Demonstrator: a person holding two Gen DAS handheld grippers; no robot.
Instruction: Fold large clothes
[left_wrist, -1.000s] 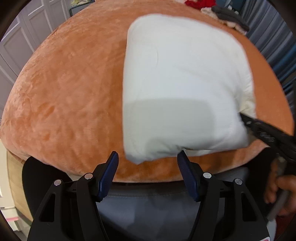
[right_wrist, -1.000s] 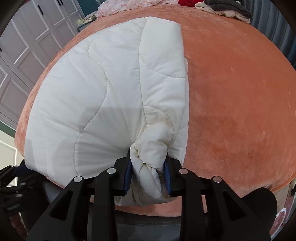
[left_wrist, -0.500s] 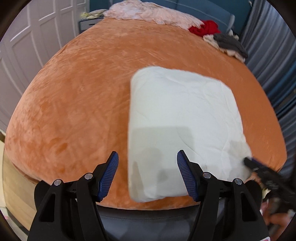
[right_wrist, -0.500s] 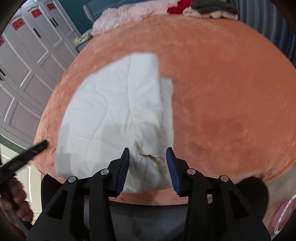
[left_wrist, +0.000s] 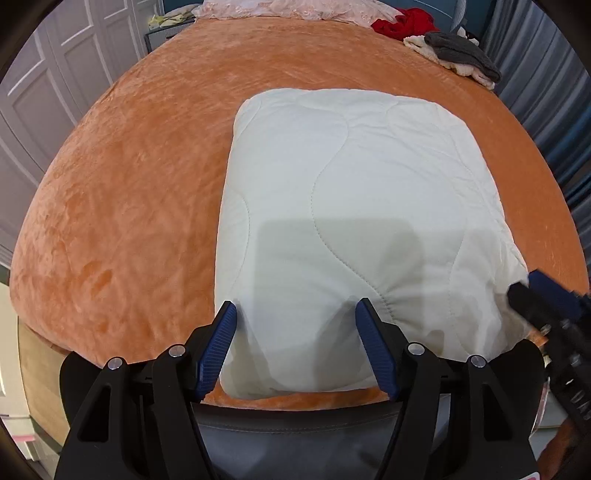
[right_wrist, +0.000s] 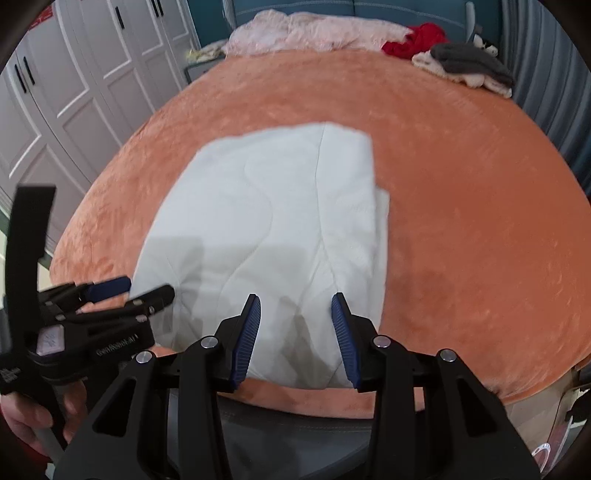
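A white quilted garment (left_wrist: 354, 229) lies folded into a thick rectangle on the orange plush bed (left_wrist: 122, 206). It also shows in the right wrist view (right_wrist: 273, 236). My left gripper (left_wrist: 297, 314) is open and empty, hovering over the garment's near edge. My right gripper (right_wrist: 295, 306) is open and empty above the near right part of the fold. The right gripper shows at the right edge of the left wrist view (left_wrist: 546, 295). The left gripper shows at the left of the right wrist view (right_wrist: 122, 291).
A pile of pink (right_wrist: 314, 33), red (right_wrist: 417, 40) and grey (right_wrist: 469, 62) clothes lies at the bed's far end. White wardrobe doors (right_wrist: 81, 77) stand to the left. Blue-grey curtains (left_wrist: 554, 92) hang on the right.
My right gripper has let go of the garment's bunched corner and opened. Both grippers have pulled back and up from the folded garment, which now lies flat.
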